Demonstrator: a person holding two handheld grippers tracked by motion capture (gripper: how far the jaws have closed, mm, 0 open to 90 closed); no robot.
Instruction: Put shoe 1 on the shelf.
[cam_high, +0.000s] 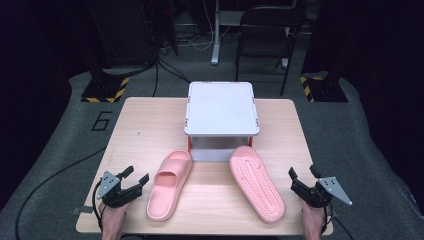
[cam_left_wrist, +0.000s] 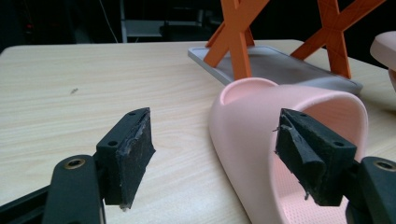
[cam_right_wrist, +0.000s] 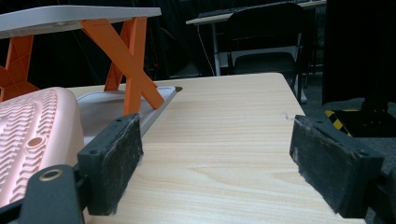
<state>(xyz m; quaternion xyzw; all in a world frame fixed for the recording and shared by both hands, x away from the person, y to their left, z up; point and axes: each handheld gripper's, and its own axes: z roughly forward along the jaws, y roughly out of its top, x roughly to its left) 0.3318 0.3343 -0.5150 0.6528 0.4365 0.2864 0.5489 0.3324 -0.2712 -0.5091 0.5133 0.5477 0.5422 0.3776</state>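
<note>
Left hand-held gripper (cam_high: 135, 179): mine, sitting low at the near-left corner of the desk (cam_high: 145, 130), jaws spread wide, nothing between them. In its own view (cam_left_wrist: 212, 156) the pads (cam_left_wrist: 133, 154) are well apart.

Right hand-held gripper (cam_high: 302, 176): also mine, at the near-right corner, jaws wide and empty too. Its own view (cam_right_wrist: 217, 163) has just bare wood between the pads (cam_right_wrist: 327, 165).

Upright slipper (cam_high: 170, 184): pink slide, strap up, lying just to the right of my left hand-held gripper. From the left gripper view (cam_left_wrist: 261, 135) its strap arch sits right by my right-side jaw; I honestly can't tell whether the pad is touching it or just in front.

Flipped slipper (cam_high: 256, 182): same pink, sole up with the wavy tread showing, lying left of my right hand-held gripper and clear of it. In the right gripper view (cam_right_wrist: 32, 135) it bulges in beside the left-side jaw.

Stand (cam_high: 221, 107): small grey-topped rack on orange crossed legs (cam_right_wrist: 133, 60), ahead of both hand-held grippers, mid-desk. Both slippers point their far ends toward its lower grey tray (cam_left_wrist: 280, 67).

Background: black folding chair (cam_high: 265, 30) and cables on the floor beyond the desk.
</note>
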